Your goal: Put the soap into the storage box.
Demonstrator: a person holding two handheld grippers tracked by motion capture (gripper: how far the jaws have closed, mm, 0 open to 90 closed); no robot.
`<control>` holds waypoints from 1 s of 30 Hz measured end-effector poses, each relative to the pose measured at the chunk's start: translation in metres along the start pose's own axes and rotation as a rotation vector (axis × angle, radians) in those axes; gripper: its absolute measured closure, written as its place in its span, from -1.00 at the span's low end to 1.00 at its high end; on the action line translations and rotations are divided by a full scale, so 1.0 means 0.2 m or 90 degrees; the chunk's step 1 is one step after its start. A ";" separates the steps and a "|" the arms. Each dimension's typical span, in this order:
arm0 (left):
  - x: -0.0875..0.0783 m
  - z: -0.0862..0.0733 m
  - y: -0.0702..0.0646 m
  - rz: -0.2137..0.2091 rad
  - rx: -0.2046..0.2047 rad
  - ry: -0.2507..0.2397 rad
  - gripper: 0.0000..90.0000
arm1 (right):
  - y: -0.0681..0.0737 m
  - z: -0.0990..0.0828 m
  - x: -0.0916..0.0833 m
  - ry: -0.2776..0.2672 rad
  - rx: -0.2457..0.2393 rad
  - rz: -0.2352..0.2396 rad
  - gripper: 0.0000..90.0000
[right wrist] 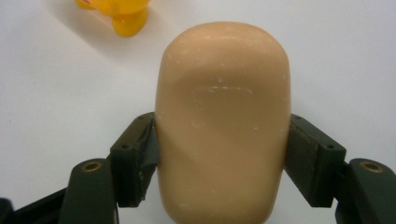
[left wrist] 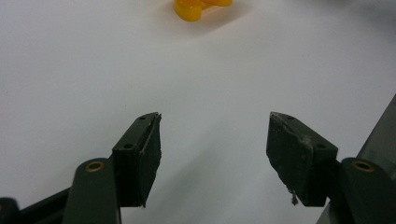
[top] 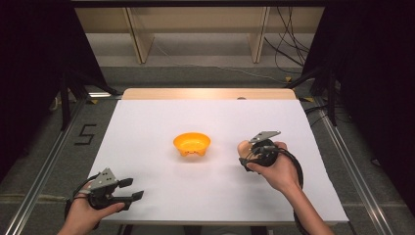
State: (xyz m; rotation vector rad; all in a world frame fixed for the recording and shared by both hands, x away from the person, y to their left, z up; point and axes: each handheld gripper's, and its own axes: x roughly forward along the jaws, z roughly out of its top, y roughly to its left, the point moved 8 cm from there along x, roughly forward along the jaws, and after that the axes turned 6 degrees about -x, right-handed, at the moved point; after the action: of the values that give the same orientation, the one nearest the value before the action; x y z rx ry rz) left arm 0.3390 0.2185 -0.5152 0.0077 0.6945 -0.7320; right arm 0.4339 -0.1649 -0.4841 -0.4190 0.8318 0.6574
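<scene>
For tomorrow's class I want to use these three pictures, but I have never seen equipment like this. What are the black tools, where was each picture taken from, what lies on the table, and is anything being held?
No robot here: a person sits at a table covered in white and holds a hand-operated clamp with two black jaws in each hand. The wide picture comes from a fixed camera above, looking down. The other two come from small cameras riding on the clamps, looking out along their jaws.

On the table stands an orange bowl, roughly in the middle.

The right gripper is closed on a beige, rounded bar, possibly soap; its pads press on both sides. From above you see it right of the bowl, in the hand.

The left gripper rests near the table's front left corner, its jaws open with nothing between them.
</scene>
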 end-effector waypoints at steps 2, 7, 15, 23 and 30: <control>0.00 0.00 0.00 0.000 0.001 0.000 -0.22 | 0.00 0.01 0.00 -0.005 -0.003 0.006 -0.26; 0.00 0.00 0.00 0.000 0.001 -0.001 -0.22 | 0.01 0.03 0.01 -0.015 -0.004 0.004 -0.26; -0.01 0.00 0.01 0.000 0.014 0.001 -0.22 | 0.03 0.05 0.03 -0.025 -0.011 0.002 -0.26; -0.01 0.00 0.01 0.000 0.010 0.000 -0.22 | 0.04 0.09 0.04 -0.047 -0.019 -0.001 -0.26; -0.01 0.00 0.01 0.002 0.011 0.003 -0.22 | 0.06 0.11 0.04 -0.054 -0.020 -0.007 -0.26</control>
State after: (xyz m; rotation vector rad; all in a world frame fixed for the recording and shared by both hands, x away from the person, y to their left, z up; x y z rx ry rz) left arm 0.3388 0.2206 -0.5135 0.0267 0.6928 -0.7350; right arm 0.4424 -0.1402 -0.4784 -0.4214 0.7396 0.6744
